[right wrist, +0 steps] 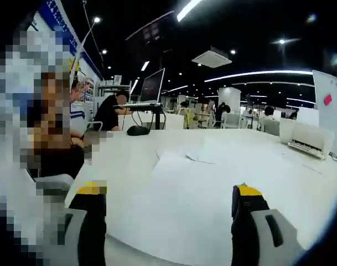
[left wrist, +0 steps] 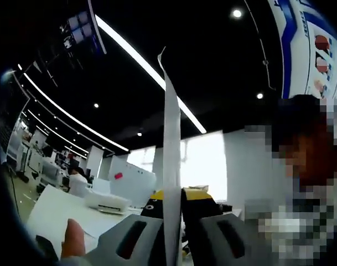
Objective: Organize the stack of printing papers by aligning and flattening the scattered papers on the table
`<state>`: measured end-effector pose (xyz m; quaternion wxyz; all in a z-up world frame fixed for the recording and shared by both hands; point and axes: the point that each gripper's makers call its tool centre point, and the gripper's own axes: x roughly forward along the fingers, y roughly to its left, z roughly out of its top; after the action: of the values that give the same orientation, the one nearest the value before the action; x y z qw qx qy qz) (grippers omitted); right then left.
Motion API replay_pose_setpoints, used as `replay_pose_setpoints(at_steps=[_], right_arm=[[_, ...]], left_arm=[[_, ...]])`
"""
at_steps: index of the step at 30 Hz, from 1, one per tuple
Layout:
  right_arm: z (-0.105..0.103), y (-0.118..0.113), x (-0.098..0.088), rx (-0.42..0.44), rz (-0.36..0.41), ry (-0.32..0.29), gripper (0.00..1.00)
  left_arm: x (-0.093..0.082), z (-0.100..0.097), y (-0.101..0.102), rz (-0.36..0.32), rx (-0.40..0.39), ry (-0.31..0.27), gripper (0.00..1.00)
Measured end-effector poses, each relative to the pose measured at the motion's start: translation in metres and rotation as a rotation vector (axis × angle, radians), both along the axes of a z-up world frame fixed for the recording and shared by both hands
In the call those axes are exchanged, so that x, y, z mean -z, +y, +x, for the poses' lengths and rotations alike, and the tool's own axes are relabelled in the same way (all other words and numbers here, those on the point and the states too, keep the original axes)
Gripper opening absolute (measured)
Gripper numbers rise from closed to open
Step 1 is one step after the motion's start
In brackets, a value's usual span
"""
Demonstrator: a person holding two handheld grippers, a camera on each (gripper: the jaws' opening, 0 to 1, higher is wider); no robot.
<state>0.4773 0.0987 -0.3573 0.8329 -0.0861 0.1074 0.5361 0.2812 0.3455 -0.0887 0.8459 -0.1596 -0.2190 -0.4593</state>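
While unmarked, paper (left wrist: 171, 166) between left fingers (left wrist: 136, 237).

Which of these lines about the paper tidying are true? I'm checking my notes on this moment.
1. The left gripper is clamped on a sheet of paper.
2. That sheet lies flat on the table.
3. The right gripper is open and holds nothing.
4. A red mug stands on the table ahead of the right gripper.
1. True: the left gripper is shut on a sheet of paper.
2. False: the sheet stands upright, edge-on, rising from between the jaws.
3. True: the right gripper has its jaws wide apart with nothing between them.
4. False: loose papers lie on the white table there.
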Motion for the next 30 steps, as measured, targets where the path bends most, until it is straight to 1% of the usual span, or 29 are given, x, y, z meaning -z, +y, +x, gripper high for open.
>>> replay_pose_setpoints(at_steps=[1, 3, 4, 5, 7, 8, 9, 10, 11, 13, 14, 15, 16, 17, 18, 20, 22, 23, 26, 28, 29, 30], right_arm=[[-0.003, 0.001, 0.003, -0.006, -0.011, -0.007, 0.88], [-0.006, 0.003, 0.008, -0.020, -0.009, 0.000, 0.89], [-0.013, -0.002, 0.022, 0.004, -0.049, 0.091, 0.88], [-0.003, 0.002, 0.016, 0.003, -0.025, 0.031, 0.87], [0.001, 0.005, 0.019, 0.004, -0.031, 0.019, 0.86], [0.004, 0.004, 0.019, 0.008, -0.034, 0.013, 0.82], [0.008, 0.003, 0.020, 0.013, -0.037, 0.008, 0.70], [0.012, -0.001, 0.019, 0.033, -0.044, 0.016, 0.59], [0.015, -0.002, 0.020, 0.034, -0.043, 0.001, 0.52], [0.021, -0.006, 0.020, 0.051, -0.040, 0.007, 0.48], [0.022, -0.007, 0.020, 0.051, -0.039, 0.013, 0.44], [0.022, -0.006, 0.020, 0.052, -0.038, 0.014, 0.40], [0.018, -0.005, 0.019, 0.053, -0.041, 0.008, 0.39], [0.018, -0.005, 0.018, 0.050, -0.042, 0.003, 0.35], [0.018, -0.006, 0.017, 0.048, -0.042, 0.004, 0.30], [0.021, -0.008, 0.016, 0.059, -0.046, -0.008, 0.27], [0.022, -0.009, 0.016, 0.060, -0.048, -0.010, 0.23], [0.023, -0.010, 0.016, 0.061, -0.045, -0.002, 0.21], [0.020, -0.011, 0.015, 0.059, -0.051, -0.010, 0.17], [0.020, -0.011, 0.014, 0.060, -0.065, -0.013, 0.13], [0.020, -0.012, 0.013, 0.058, -0.085, -0.037, 0.13], [0.019, -0.012, 0.013, 0.059, -0.090, -0.034, 0.11]], left_arm=[[0.000, 0.000, 0.001, 0.000, -0.002, -0.001, 0.05], [0.000, 0.001, 0.002, -0.005, -0.001, -0.001, 0.05], [0.000, 0.001, 0.003, -0.009, 0.000, -0.001, 0.05], [0.000, 0.002, 0.003, -0.011, 0.000, -0.001, 0.05], [0.001, 0.003, 0.002, -0.012, 0.001, 0.003, 0.05], [0.002, 0.003, 0.002, -0.009, 0.001, 0.003, 0.05], [0.002, 0.003, 0.001, -0.005, 0.000, 0.004, 0.05], [0.002, 0.002, 0.001, -0.003, -0.002, 0.001, 0.05], [0.001, 0.001, 0.002, -0.002, -0.002, -0.001, 0.05], [-0.001, -0.001, 0.003, -0.001, -0.006, -0.008, 0.05], [-0.001, -0.002, 0.003, -0.001, -0.006, -0.011, 0.05], [-0.002, -0.003, 0.004, 0.000, -0.006, -0.013, 0.05], [-0.002, -0.003, 0.004, 0.002, -0.007, -0.014, 0.05], [-0.002, -0.003, 0.003, 0.006, -0.008, -0.015, 0.05], [-0.001, -0.003, 0.003, 0.010, -0.010, -0.016, 0.05], [-0.002, -0.003, 0.004, 0.010, -0.013, -0.015, 0.05], [-0.002, -0.003, 0.004, 0.010, -0.009, -0.017, 0.05], [-0.002, -0.003, 0.003, 0.011, -0.008, -0.016, 0.05], [-0.002, -0.003, 0.001, 0.015, -0.009, -0.016, 0.05], [-0.002, -0.004, 0.001, 0.015, -0.007, -0.017, 0.05], [-0.003, -0.003, 0.003, 0.014, -0.008, -0.018, 0.05], [-0.003, -0.004, 0.003, 0.014, -0.008, -0.019, 0.05]])
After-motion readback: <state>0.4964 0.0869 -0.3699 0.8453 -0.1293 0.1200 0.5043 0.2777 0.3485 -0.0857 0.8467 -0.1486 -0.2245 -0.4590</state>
